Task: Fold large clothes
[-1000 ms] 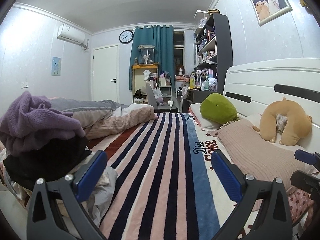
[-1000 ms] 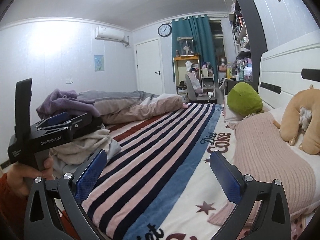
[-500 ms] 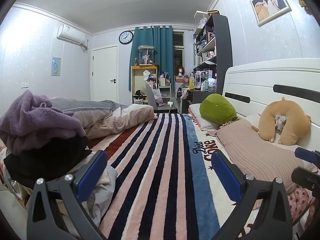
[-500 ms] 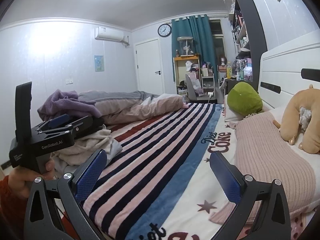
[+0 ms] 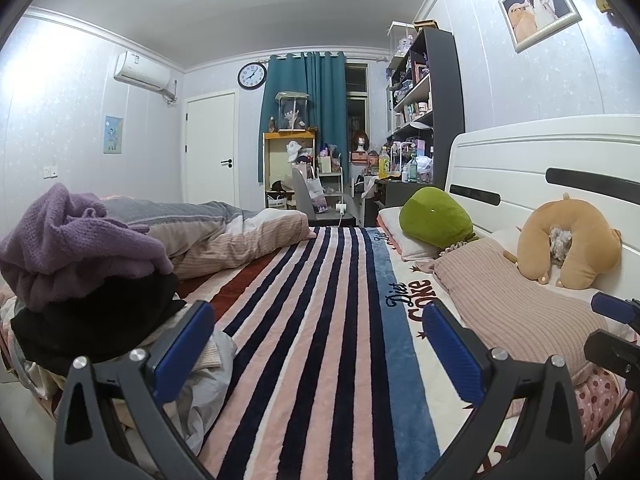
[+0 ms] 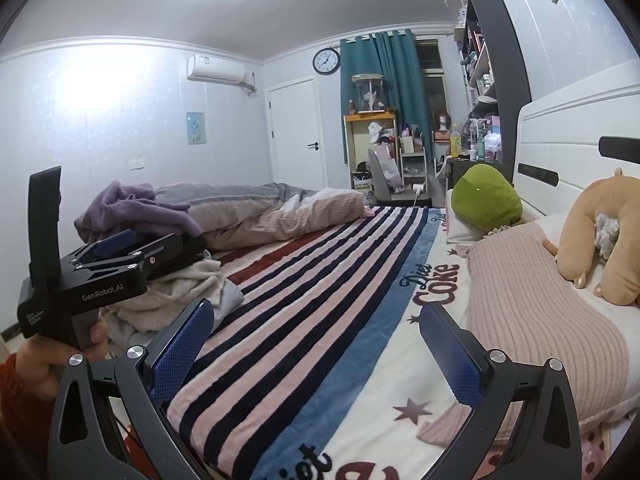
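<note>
Currently, both grippers hover above the near edge of the bed with jaws spread wide and nothing between them. Left gripper (image 5: pixel 318 344): blue pads apart, pointing along the striped blanket (image 5: pixel 320 320). Right gripper (image 6: pixel 316 344): blue pads apart, aimed the same way over the blanket. In the right wrist view, the left gripper appears at the left edge, held by a hand (image 6: pixel 48 364) with a red sleeve.

Clothes pile (image 5: pixel 80 292): lies on the bed to the left, just beside the left gripper's left finger. Pale garments sit at the bottom, a black one above them and a purple knit (image 5: pixel 68 244) on top. Nothing holds the pile.

Pink ribbed pillow (image 5: pixel 516 308): lies to the right, along the white headboard (image 5: pixel 540 156). A tan plush (image 5: pixel 572 240) rests on it; a green plush (image 5: pixel 436 216) sits farther back.

Rumpled duvet (image 5: pixel 224 232): lies beyond the pile. Behind the bed stand shelves, a teal curtain (image 5: pixel 304 108), a door and a wall clock.
</note>
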Tool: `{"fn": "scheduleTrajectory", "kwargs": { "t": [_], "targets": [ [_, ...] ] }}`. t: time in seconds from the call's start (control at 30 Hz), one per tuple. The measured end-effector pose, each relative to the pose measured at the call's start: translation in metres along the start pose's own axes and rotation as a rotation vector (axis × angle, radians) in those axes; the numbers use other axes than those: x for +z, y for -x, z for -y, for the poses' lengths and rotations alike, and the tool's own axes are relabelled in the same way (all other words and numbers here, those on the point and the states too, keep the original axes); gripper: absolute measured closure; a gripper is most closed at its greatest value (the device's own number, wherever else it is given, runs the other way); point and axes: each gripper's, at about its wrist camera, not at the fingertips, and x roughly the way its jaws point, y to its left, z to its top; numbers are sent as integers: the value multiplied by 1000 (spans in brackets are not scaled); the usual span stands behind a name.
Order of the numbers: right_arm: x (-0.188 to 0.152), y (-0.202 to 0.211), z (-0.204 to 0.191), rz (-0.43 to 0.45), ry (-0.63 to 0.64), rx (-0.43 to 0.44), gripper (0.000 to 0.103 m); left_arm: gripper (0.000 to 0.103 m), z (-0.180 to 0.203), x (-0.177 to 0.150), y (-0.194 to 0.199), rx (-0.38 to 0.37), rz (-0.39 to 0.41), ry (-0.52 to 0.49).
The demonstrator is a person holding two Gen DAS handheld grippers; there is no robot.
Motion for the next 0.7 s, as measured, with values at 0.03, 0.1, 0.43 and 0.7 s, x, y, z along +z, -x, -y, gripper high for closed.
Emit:
{"fn": "scheduleTrajectory", "kwargs": {
  "t": [0.03, 0.1, 0.43, 0.7],
  "targets": [
    [0, 1, 0, 1, -1, 0, 0, 1, 0, 0, 0, -1, 0, 1],
    [0, 0, 1, -1, 1, 2, 0, 1, 0, 0, 0, -5, -2, 1],
    [1, 8, 2, 10, -7, -12, 0, 1, 0, 0, 6, -16, -3, 2],
    [2, 10, 4, 13, -11, -16, 0, 1, 0, 0, 6, -15, -5, 1]
  ]
}}
